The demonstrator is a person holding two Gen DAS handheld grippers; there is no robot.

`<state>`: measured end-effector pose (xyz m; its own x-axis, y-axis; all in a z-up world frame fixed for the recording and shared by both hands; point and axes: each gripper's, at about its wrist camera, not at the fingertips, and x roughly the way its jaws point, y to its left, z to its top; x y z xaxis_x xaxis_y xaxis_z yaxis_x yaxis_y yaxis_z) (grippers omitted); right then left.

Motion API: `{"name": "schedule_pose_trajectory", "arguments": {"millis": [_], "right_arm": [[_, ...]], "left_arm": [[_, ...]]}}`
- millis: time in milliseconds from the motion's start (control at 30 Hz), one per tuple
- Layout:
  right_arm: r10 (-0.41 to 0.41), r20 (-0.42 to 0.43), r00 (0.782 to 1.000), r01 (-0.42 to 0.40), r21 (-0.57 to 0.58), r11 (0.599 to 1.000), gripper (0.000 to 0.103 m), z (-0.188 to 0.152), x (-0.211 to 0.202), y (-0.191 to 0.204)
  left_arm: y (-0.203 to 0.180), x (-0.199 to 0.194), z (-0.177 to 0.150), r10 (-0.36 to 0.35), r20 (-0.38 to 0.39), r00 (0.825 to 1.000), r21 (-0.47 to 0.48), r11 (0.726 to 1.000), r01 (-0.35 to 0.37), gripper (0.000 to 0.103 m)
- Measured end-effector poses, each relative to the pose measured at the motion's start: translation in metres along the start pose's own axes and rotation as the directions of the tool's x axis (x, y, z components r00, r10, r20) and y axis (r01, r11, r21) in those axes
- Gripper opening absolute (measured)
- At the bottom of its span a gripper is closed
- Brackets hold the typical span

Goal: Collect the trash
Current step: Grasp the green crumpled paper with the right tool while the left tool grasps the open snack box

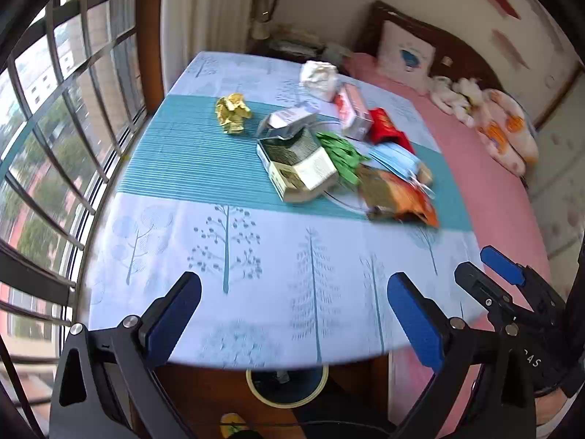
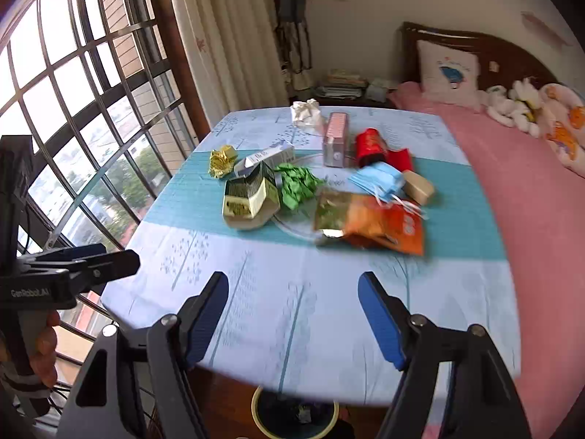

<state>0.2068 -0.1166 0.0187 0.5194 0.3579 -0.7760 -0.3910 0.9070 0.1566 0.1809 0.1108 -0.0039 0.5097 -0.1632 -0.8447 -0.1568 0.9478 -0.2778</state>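
Observation:
Trash lies on the table (image 1: 226,168): a crumpled yellow wrapper (image 1: 233,112), an open cardboard box (image 1: 298,168), green wrappers (image 1: 340,153), an orange snack bag (image 1: 398,197), blue face masks (image 1: 395,159), a red packet (image 1: 385,130), a pink box (image 1: 353,109) and white crumpled paper (image 1: 319,75). My left gripper (image 1: 292,314) is open and empty over the table's near edge. My right gripper (image 2: 292,314) is open and empty, also at the near edge; the orange bag (image 2: 369,219) lies ahead of it. A round bin (image 1: 287,384) stands under the table.
A barred window (image 1: 55,128) runs along the left. A bed with a pink cover (image 1: 486,190), pillow and soft toys lies to the right. A curtain (image 2: 219,36) hangs behind the table. The bin also shows in the right wrist view (image 2: 292,417).

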Motion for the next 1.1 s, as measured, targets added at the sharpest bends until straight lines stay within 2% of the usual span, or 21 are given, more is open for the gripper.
{"name": "schedule_pose_trajectory", "arguments": {"millis": [33, 200, 333, 433, 600, 700, 733, 767, 833, 933, 1100], "right_arm": [[0.0, 0.0, 1.0, 0.0, 0.0, 1.0, 0.072, 0.0, 0.0, 0.0], [0.099, -0.069, 0.993, -0.102, -0.05, 0.993, 0.071, 0.056, 0.054, -0.033], [0.15, -0.14, 0.979, -0.164, -0.095, 0.982, 0.068, 0.094, 0.107, -0.049], [0.179, -0.207, 0.962, -0.201, -0.092, 0.975, 0.065, 0.11, 0.146, -0.055], [0.225, -0.297, 0.928, -0.258, -0.075, 0.963, 0.059, 0.119, 0.194, -0.054], [0.244, -0.357, 0.902, -0.29, -0.081, 0.954, 0.052, 0.118, 0.215, -0.049], [0.255, -0.371, 0.893, -0.305, -0.08, 0.949, 0.048, 0.116, 0.219, -0.047], [0.268, -0.384, 0.884, -0.32, -0.078, 0.944, 0.037, 0.115, 0.222, -0.046], [0.298, -0.405, 0.864, -0.357, -0.078, 0.931, 0.033, 0.112, 0.225, -0.045], [0.314, -0.407, 0.858, -0.374, -0.073, 0.925, 0.03, 0.112, 0.223, -0.05], [0.309, -0.385, 0.87, -0.355, -0.053, 0.933, 0.03, 0.113, 0.215, -0.069]], "left_arm": [[-0.002, 0.011, 0.011, 0.008, -0.007, 1.0, -0.035, 0.999, -0.008, 0.101], [-0.015, 0.059, 0.055, 0.065, -0.05, 0.997, -0.13, 0.989, -0.071, 0.101], [-0.021, 0.087, 0.077, 0.102, -0.066, 0.993, -0.197, 0.974, -0.114, 0.101], [-0.021, 0.102, 0.087, 0.131, -0.079, 0.988, -0.231, 0.962, -0.146, 0.101], [-0.016, 0.118, 0.099, 0.168, -0.103, 0.981, -0.278, 0.942, -0.19, 0.101], [-0.012, 0.122, 0.102, 0.181, -0.109, 0.977, -0.296, 0.933, -0.206, 0.101], [-0.012, 0.124, 0.103, 0.182, -0.111, 0.977, -0.3, 0.931, -0.207, 0.101], [-0.011, 0.127, 0.104, 0.18, -0.117, 0.977, -0.304, 0.93, -0.208, 0.101], [-0.011, 0.132, 0.105, 0.177, -0.127, 0.976, -0.308, 0.928, -0.208, 0.101], [-0.014, 0.141, 0.108, 0.157, -0.146, 0.977, -0.316, 0.928, -0.197, 0.101], [-0.019, 0.159, 0.114, 0.121, -0.181, 0.976, -0.324, 0.93, -0.175, 0.101]]}}
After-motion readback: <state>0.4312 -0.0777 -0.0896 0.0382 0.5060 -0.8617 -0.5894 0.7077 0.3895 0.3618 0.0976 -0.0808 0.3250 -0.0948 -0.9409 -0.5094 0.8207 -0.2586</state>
